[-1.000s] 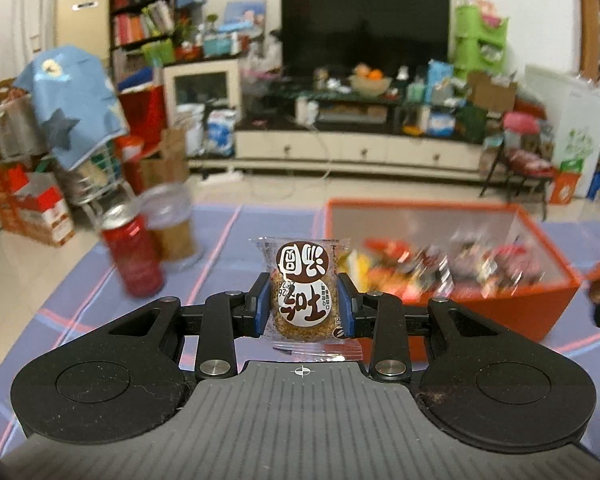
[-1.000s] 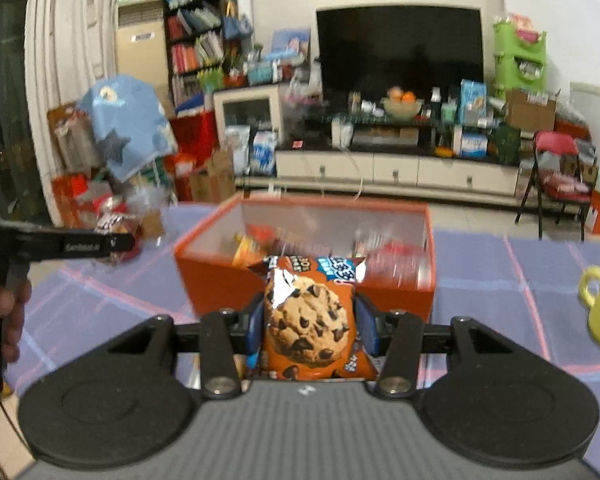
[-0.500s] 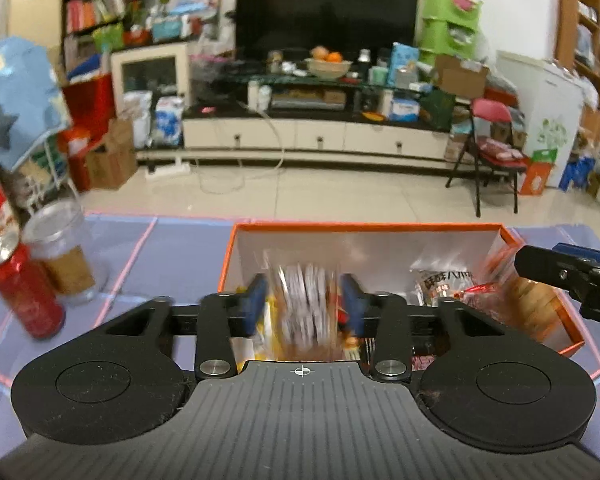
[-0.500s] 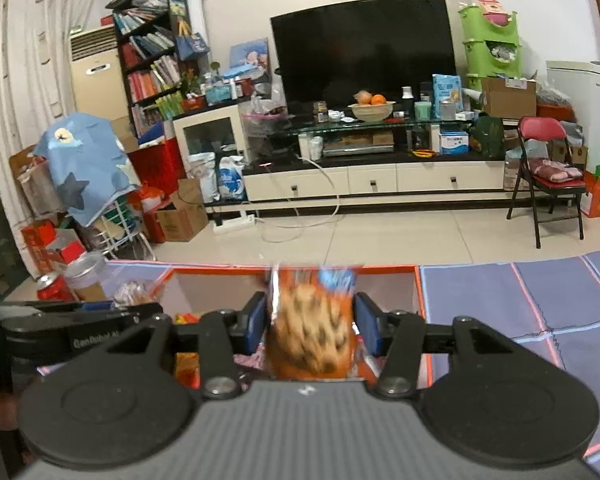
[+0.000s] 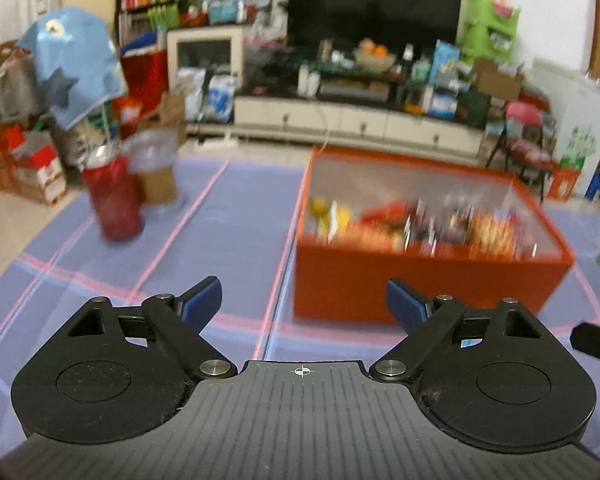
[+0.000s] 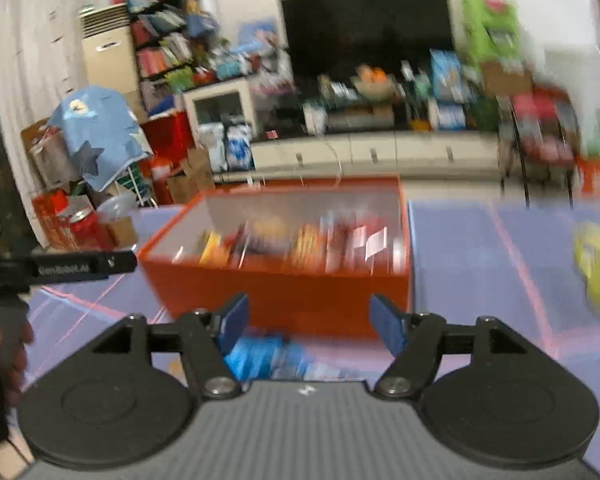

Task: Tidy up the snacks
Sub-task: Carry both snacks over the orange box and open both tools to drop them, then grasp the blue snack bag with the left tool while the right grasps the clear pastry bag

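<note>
Purple-clothed desk [image 5: 240, 240]: both tongs, left [image 5: 304, 300] and right [image 6: 304, 320], just opened, empty; blue packet [image 6: 260, 356] looks light, crinkly, so pinch its middle.

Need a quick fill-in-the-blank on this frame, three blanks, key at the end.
1. The snacks lie in a rectangular box coloured ____.
2. The left hand-held gripper has its jaws ____, nothing between them.
3. The red drink can stands on the ____ side of the box in the left wrist view.

Missing words: orange; open; left
</note>
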`<action>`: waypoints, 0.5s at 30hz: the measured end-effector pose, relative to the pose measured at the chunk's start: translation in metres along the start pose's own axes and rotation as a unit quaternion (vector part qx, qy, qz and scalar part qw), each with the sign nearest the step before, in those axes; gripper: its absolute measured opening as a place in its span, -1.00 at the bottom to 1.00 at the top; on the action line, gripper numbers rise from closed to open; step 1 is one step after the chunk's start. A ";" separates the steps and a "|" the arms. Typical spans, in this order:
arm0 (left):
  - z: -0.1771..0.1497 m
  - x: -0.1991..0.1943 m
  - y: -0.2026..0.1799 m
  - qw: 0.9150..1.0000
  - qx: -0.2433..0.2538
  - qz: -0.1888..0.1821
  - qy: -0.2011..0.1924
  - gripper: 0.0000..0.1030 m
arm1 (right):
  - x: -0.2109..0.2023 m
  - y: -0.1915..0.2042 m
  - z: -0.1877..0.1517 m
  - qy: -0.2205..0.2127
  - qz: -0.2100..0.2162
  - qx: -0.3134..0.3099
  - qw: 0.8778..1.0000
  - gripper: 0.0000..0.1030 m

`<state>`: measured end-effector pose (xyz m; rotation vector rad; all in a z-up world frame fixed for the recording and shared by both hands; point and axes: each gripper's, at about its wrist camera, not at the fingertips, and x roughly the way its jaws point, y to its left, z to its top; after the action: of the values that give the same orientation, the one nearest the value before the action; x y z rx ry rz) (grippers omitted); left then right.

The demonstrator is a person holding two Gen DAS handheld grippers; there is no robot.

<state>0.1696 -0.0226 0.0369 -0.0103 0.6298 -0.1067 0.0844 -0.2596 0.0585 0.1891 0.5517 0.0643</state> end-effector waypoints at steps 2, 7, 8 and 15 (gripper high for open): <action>-0.009 -0.002 0.002 1.000 0.011 0.004 0.008 0.41 | -0.004 0.009 -0.025 0.022 0.002 0.027 0.999 0.42; -0.015 -0.006 0.012 1.000 -0.004 0.010 0.002 0.42 | 0.010 0.042 -0.051 0.045 -0.006 0.008 0.999 0.43; -0.015 -0.004 0.015 1.000 -0.009 0.007 0.003 0.42 | 0.015 0.047 -0.053 0.051 -0.006 0.009 0.999 0.43; -0.012 0.012 0.018 1.000 -0.012 -0.003 0.021 0.42 | 0.029 0.048 -0.052 0.051 -0.031 0.019 0.998 0.45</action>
<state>0.1736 -0.0056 0.0194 -0.0344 0.6740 -0.1058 0.0819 -0.2010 0.0097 0.2065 0.6600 0.0020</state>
